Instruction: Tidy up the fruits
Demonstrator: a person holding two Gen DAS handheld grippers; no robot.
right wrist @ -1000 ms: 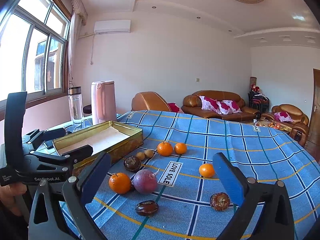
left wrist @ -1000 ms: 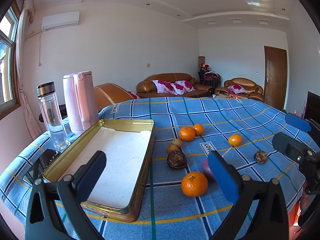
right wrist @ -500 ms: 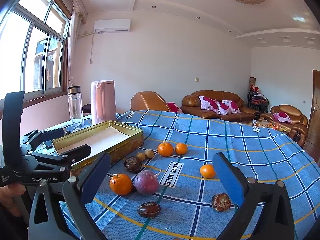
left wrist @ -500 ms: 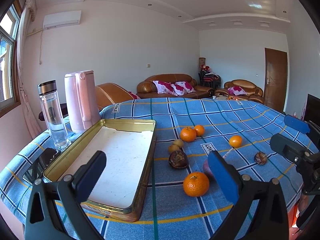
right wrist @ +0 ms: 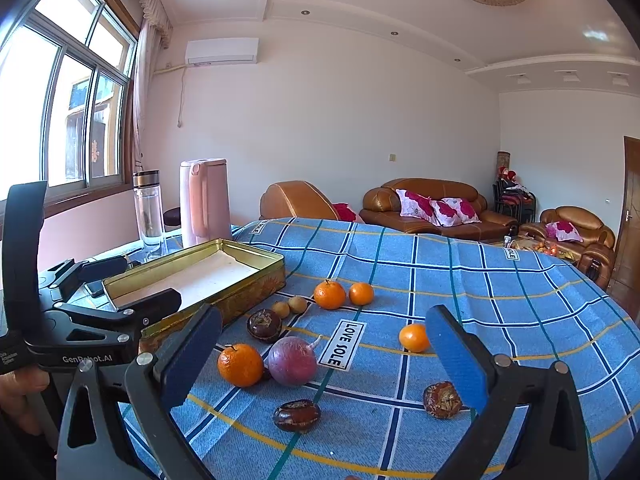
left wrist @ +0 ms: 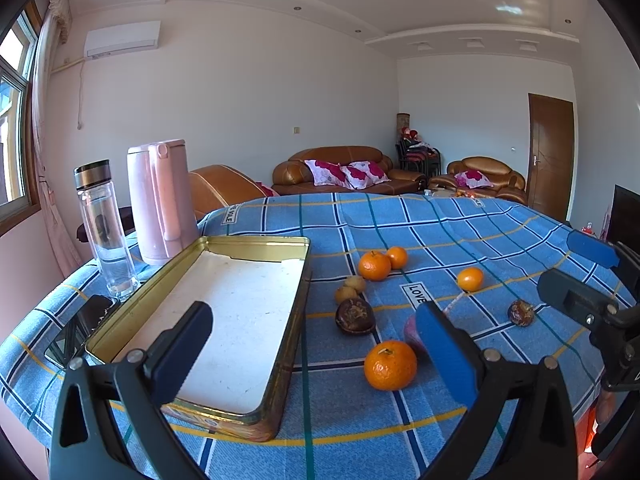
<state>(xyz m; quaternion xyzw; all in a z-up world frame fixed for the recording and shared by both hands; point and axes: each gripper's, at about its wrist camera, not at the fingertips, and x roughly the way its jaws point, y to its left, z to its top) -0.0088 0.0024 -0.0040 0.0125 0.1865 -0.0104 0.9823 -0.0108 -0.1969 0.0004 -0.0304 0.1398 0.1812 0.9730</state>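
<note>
Left wrist – change: against the frames a second back, the tin [left wrist: 298, 276] and fruit sit slightly larger and lower; you have eased forward a little. Nothing on the cloth has shifted, so no fruit is sorted yet.
Left wrist – claw: your left gripper [left wrist: 316, 344] is spread wide, nothing between the pads.
Left wrist – task things: tin at 10 o'clock from the claw gap, its white floor bare. Nearest orange [left wrist: 390, 365] at 3 o'clock, just beside the right pad; dark round fruit [left wrist: 355, 316] at 1 o'clock; two small brown fruits [left wrist: 350, 289] touching, beyond it; orange pair [left wrist: 380, 263] farther at 1 o'clock.
Left wrist – edges/room: bottle [left wrist: 105, 228] and pink kettle [left wrist: 160, 200] stand close behind the tin's far-left corner; phone [left wrist: 80, 330] lies along its left wall. Open cloth lies right of the tin.
Right wrist – change: view nearly the same, fruit marginally nearer.
Right wrist – claw: your right gripper [right wrist: 324, 360] is wide apart, empty.
Right wrist – task things: purple fruit [right wrist: 292, 360] touching the orange, at 12 o'clock in the gap; dark wrinkled fruit [right wrist: 297, 415] at 6 o'clock; another [right wrist: 442, 400] and a lone orange [right wrist: 414, 338] by the right pad.
Right wrist – edges/room: the left gripper fills 9 o'clock, between you and the tin; I judge that a crossing risk.
</note>
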